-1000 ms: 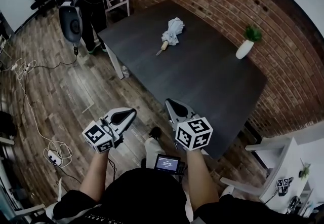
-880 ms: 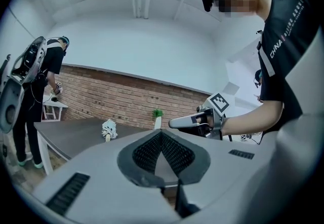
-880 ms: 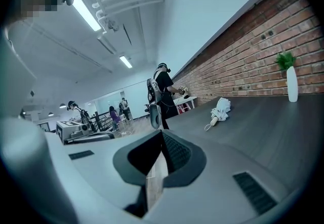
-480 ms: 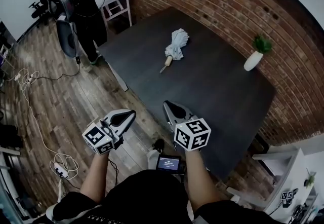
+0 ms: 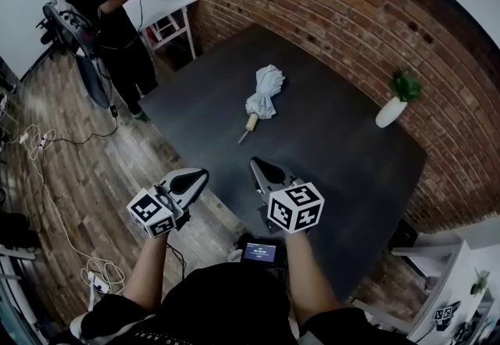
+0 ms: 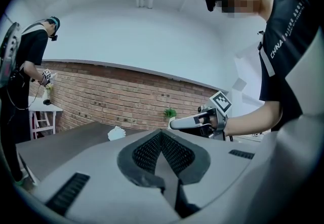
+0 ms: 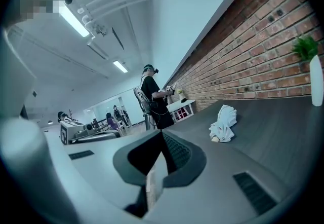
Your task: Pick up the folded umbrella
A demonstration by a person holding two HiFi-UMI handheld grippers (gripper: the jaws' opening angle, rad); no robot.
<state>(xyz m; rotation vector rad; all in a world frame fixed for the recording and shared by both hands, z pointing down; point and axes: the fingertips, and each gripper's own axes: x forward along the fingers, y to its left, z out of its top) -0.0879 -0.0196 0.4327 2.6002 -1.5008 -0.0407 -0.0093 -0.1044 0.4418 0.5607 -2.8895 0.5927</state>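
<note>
One folded umbrella (image 5: 262, 94) lies on dark table (image 5: 344, 156), mid-surface toward far left corner, wooden handle (image 5: 251, 122) pointing at near edge. Likely light. Fabric bundle soft, loose, may slip; handle stiff, so best hold there. Left gripper (image 5: 205, 172), right gripper (image 5: 253, 161): jaws together, empty, by near edge, well apart from umbrella.

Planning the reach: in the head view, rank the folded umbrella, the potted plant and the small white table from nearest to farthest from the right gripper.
1. Folded umbrella, mid-table, straight ahead of the right gripper.
2. Potted plant, ahead to the right, near the brick wall.
3. Small white table, beyond the dark table's far left corner.
</note>
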